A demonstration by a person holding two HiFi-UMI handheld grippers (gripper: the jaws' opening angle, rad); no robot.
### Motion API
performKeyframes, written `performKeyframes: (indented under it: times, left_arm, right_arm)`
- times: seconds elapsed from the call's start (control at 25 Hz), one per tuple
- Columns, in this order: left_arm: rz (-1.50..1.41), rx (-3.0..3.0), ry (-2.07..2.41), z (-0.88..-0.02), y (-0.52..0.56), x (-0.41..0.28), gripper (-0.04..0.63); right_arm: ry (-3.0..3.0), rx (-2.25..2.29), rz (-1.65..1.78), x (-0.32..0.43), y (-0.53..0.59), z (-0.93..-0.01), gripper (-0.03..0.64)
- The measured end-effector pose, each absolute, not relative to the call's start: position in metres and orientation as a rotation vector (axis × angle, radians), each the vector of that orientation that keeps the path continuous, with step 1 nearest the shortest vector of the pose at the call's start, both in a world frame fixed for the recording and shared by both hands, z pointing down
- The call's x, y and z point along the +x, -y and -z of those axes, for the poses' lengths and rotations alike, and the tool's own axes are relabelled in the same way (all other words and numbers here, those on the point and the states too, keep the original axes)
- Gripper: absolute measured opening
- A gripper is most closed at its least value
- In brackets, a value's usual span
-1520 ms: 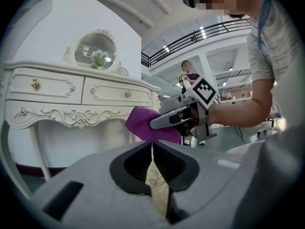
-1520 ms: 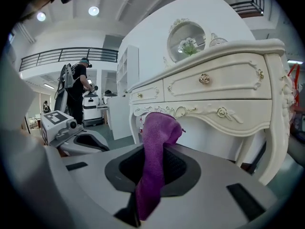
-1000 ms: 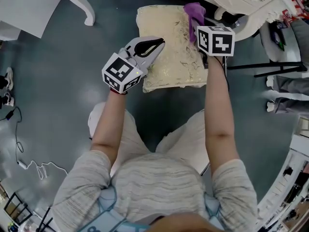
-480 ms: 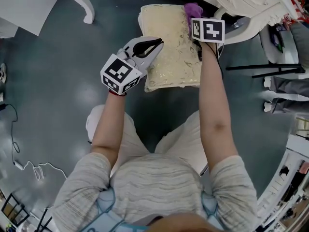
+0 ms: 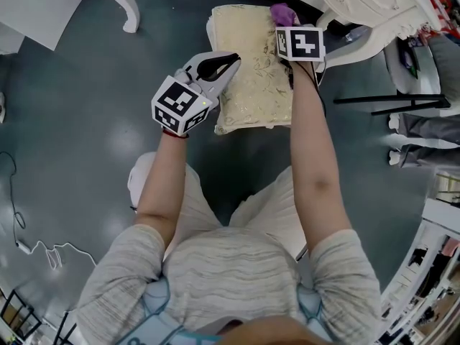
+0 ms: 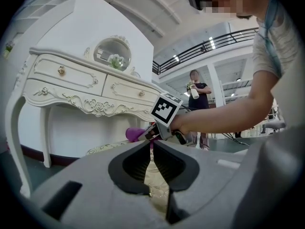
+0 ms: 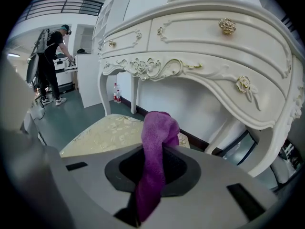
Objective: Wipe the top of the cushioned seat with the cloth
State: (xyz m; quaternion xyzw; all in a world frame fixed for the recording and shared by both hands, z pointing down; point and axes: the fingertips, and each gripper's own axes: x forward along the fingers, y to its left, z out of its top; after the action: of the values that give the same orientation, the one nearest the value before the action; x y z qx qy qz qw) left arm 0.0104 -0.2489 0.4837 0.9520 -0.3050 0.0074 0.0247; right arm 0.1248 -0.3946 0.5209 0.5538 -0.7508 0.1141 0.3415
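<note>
A dark teal floor point(image 5: 86, 121) fills the room, smooth and faintly shiny. On it stands a cream, gold-patterned cushioned seat point(image 5: 251, 63), its far end tucked by a white carved dressing table point(image 7: 200, 46) with gold knobs and scrollwork. An oval mirror point(image 6: 112, 56) sits on top of that table. A thin white cable point(image 5: 43, 246) trails over the floor at the near left, and black stand legs point(image 5: 388, 103) reach in from the right. Far off, a person in dark clothes point(image 7: 50, 56) works at a white unit, and another person point(image 6: 195, 87) stands under a balcony rail.

The right claw point(image 7: 158, 152) is closed tight on a purple fuzzy cloth point(image 7: 159, 128), which bunches up above the jaws over the seat's far right part. The left claw point(image 5: 231, 62) has its jaws together at the tips with nothing between them, and it hangs over the seat's near left edge.

From the head view the right claw's tips are hidden behind its marker cube, and only a small tuft of cloth shows past it. Whether the cloth touches the cushion cannot be told. The seat's legs are out of sight, and its far edge is cut off by the dressing table.
</note>
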Motion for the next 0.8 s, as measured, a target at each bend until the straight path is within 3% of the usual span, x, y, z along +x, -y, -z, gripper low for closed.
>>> performKeyframes:
  times: [0.8]
  left_arm:
    - [0.028,2.931,0.99,-0.479,0.25,-0.01,0.014]
  right_arm:
    - [2.0,1.295,-0.245,0.045,0.38,-0.524,0.058]
